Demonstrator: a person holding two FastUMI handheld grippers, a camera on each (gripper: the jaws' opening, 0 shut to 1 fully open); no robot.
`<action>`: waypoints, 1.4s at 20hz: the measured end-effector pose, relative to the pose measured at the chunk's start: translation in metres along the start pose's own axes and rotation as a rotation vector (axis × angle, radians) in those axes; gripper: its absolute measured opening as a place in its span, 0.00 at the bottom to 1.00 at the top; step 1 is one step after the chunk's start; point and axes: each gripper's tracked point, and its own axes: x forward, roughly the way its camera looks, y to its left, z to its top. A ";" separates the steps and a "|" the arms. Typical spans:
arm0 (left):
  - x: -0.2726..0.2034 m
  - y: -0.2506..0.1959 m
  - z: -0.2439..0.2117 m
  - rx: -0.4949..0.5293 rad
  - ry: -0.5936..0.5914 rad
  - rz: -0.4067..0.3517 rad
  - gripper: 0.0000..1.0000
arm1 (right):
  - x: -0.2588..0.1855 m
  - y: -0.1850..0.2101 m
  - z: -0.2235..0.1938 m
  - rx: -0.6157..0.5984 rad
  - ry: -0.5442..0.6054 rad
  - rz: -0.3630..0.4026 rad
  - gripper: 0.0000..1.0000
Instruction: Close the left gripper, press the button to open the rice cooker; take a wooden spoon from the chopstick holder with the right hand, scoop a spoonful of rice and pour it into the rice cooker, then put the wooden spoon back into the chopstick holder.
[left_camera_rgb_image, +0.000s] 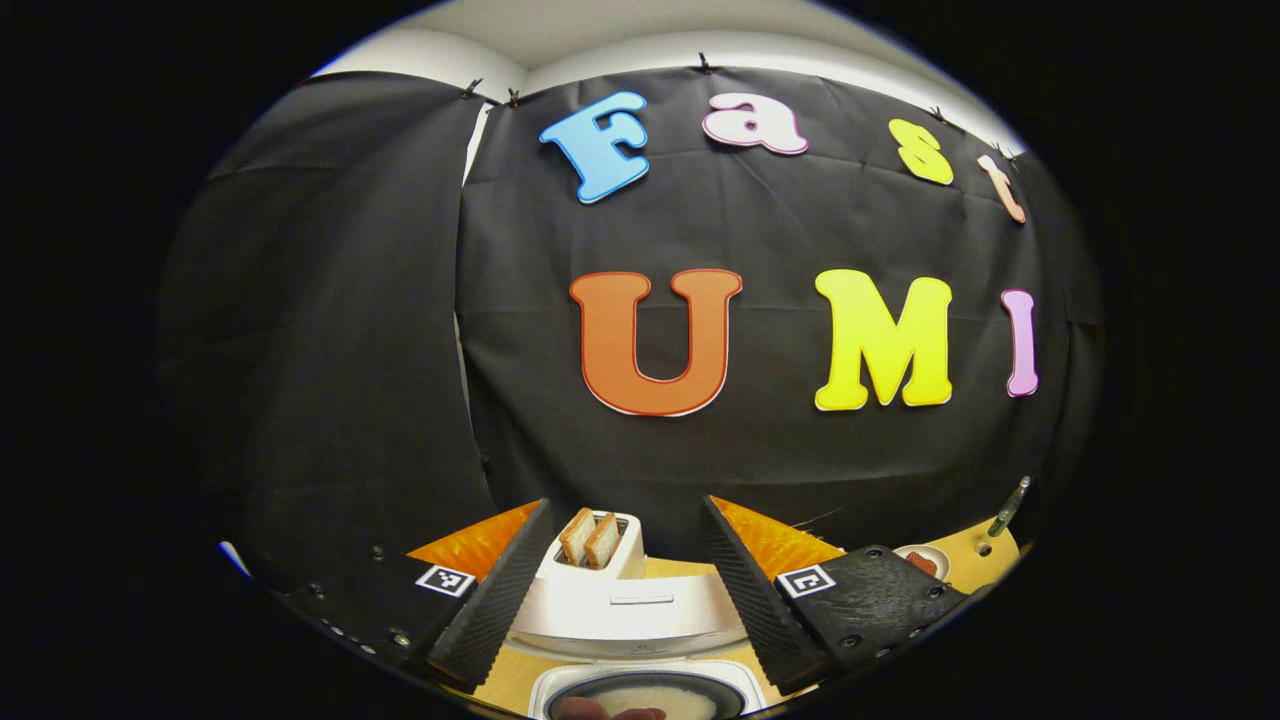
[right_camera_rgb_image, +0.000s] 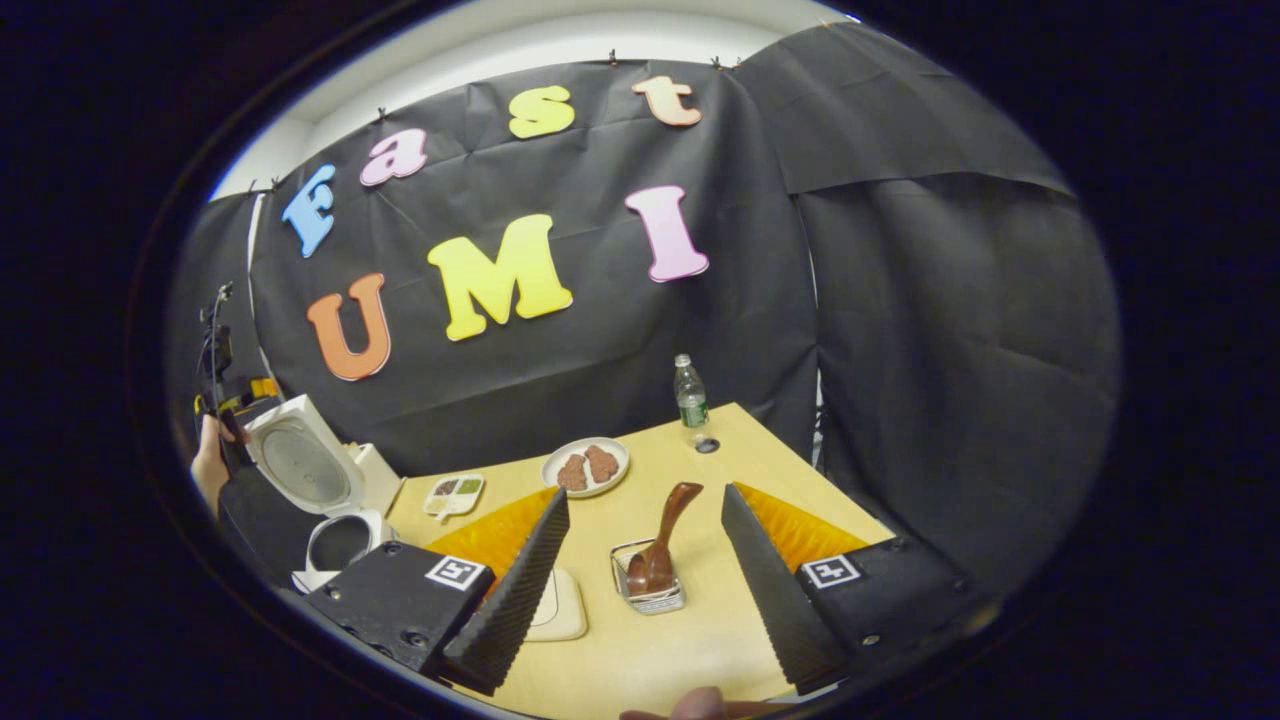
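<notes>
The white rice cooker (left_camera_rgb_image: 620, 610) stands open just below my left gripper (left_camera_rgb_image: 624, 505), whose fingers are spread wide with nothing between them. The raised lid (left_camera_rgb_image: 640, 595) faces me, and the dark inner pot (left_camera_rgb_image: 650, 700) holds something whitish. In the right gripper view the cooker (right_camera_rgb_image: 335, 545) is at the far left with its lid (right_camera_rgb_image: 300, 465) up. A wire chopstick holder (right_camera_rgb_image: 648, 590) sits on the table with the wooden spoon (right_camera_rgb_image: 668, 525) leaning in it. My right gripper (right_camera_rgb_image: 643, 492) hovers open above and short of the holder, touching nothing.
A white toaster (left_camera_rgb_image: 600, 545) with two bread slices stands behind the cooker. On the wooden table (right_camera_rgb_image: 760, 470) are a plate of brown food (right_camera_rgb_image: 585, 465), a small divided dish (right_camera_rgb_image: 453, 493), a bottle (right_camera_rgb_image: 690, 395) and a white dish (right_camera_rgb_image: 560, 605) half behind my finger. A hand (right_camera_rgb_image: 210, 465) is beside the cooker.
</notes>
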 end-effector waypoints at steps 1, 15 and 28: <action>0.002 0.000 -0.005 -0.008 0.021 -0.007 0.95 | -0.002 0.002 -0.002 0.002 0.000 0.001 1.00; -0.101 -0.018 -0.073 -0.029 0.278 -0.099 0.97 | -0.016 0.083 -0.036 -0.032 0.076 0.205 1.00; -0.191 -0.030 -0.223 -0.101 0.621 -0.141 0.97 | -0.023 0.121 -0.078 -0.066 0.180 0.335 1.00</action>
